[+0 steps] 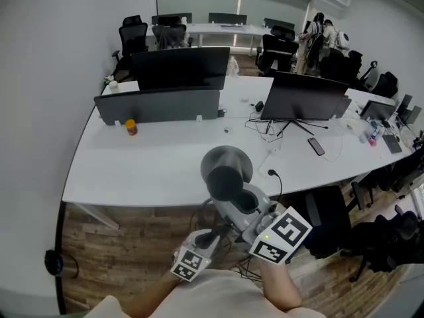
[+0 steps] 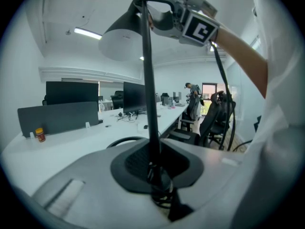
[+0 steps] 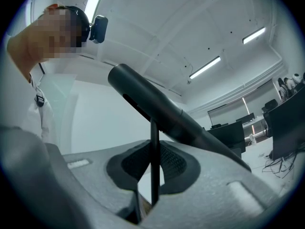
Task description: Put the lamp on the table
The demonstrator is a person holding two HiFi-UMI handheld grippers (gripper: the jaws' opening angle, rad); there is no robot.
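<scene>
Grey lamp point(image 1: 225, 167), held short of tabletop point(image 1: 152, 167); left gripper point(image 2: 155, 173) and right gripper point(image 3: 152, 175) both clamp its stem, likely for balance.

Your left gripper point(image 1: 211, 238) sits at 6 o'clock in the head view, its jaws closed on the lower stem of the lamp point(image 1: 226, 171). Your right gripper point(image 1: 255, 211) is just beside it toward 2 o'clock and higher, with its jaws clamped on the thin upper rod. Your left forearm point(image 1: 149, 298) comes in from 7 o'clock and your right forearm point(image 1: 281, 285) from 5 o'clock. Your wrists are close together.
</scene>
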